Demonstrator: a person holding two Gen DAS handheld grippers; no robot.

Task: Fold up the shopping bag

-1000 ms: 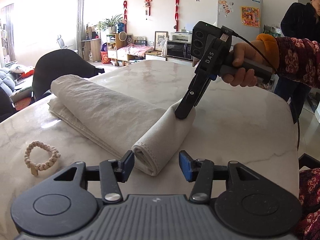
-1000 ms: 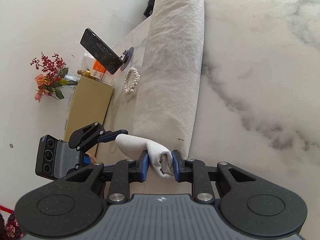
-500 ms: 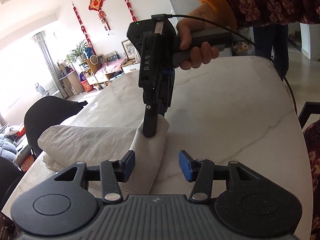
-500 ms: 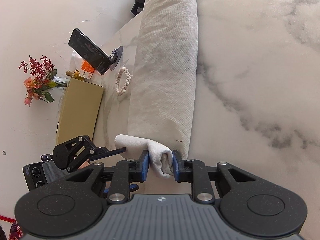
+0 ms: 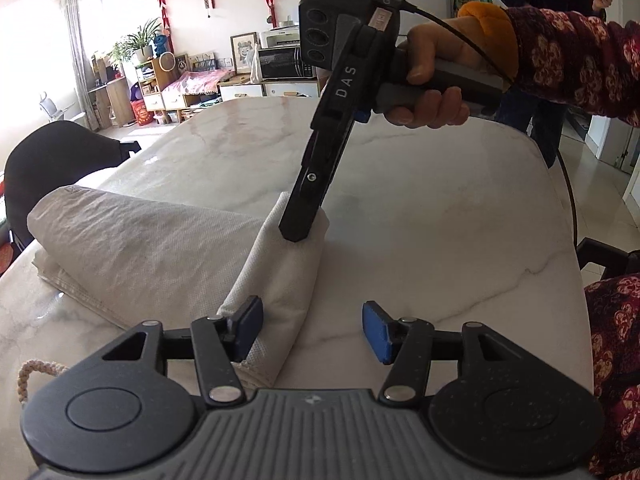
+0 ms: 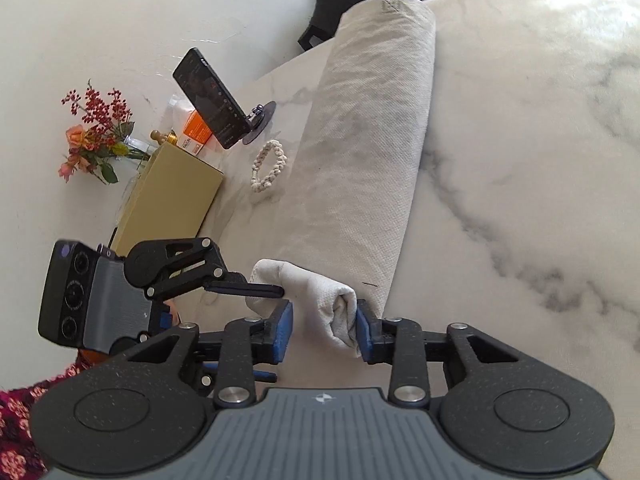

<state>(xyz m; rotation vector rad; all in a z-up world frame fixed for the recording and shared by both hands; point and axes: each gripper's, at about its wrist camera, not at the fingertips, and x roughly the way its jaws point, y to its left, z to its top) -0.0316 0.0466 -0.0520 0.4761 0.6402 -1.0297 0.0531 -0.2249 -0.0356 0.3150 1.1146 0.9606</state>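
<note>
Your right tool (image 6: 323,330) is opening around the rolled end of the off-white non-woven shopping bag (image 6: 360,168); your left tool (image 5: 312,330), opening, grips nothing. Release slowly so the roll stays tight.

Both wrist cams close, angled down, facing each other; share bag (image 5: 168,256) roll.

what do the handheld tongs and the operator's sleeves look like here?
Right tongs: black speckled linkage arms, blue pads, silver pivot bolts, ribbed grey body. From the left wrist view: "DAS" in white, a three-lens camera block with a green light, a grey handle, a black cable. Left tongs match. Sleeve: dark red floral, orange cuff.
</note>
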